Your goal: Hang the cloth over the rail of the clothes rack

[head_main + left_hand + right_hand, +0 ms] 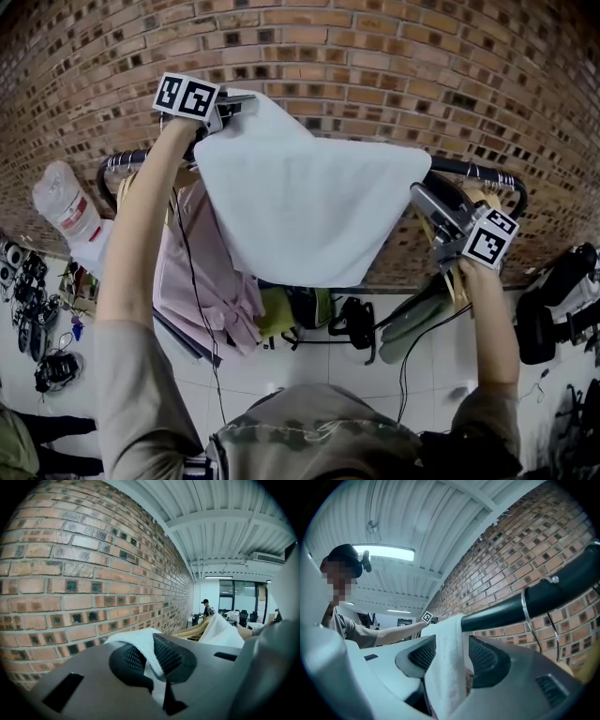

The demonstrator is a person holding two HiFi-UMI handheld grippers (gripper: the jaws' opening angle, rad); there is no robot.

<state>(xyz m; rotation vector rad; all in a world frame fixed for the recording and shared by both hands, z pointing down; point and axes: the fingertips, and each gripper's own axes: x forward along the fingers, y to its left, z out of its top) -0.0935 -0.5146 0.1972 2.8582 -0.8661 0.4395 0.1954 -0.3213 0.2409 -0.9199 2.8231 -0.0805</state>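
A white cloth (pixel 309 206) lies over the black rail (pixel 469 171) of the clothes rack, spread between both grippers. My left gripper (pixel 234 105) is raised above the rail's left end and is shut on the cloth's upper corner; in the left gripper view a fold of cloth (pixel 136 641) is pinched between the pads of the left gripper (pixel 149 660). My right gripper (pixel 427 192) sits at the rail's right part. In the right gripper view the cloth's edge (pixel 447 667) hangs off the rail (pixel 543 595) between the right gripper's (pixel 450 656) spread jaws, with a gap at the right pad.
A brick wall (pixel 375 75) stands close behind the rack. A pink garment (pixel 202 272) hangs under the left of the rail, wooden hangers (pixel 459 272) under the right. Bags and cables (pixel 553 300) lie on the tiled floor below. A person (pixel 205 607) stands far off.
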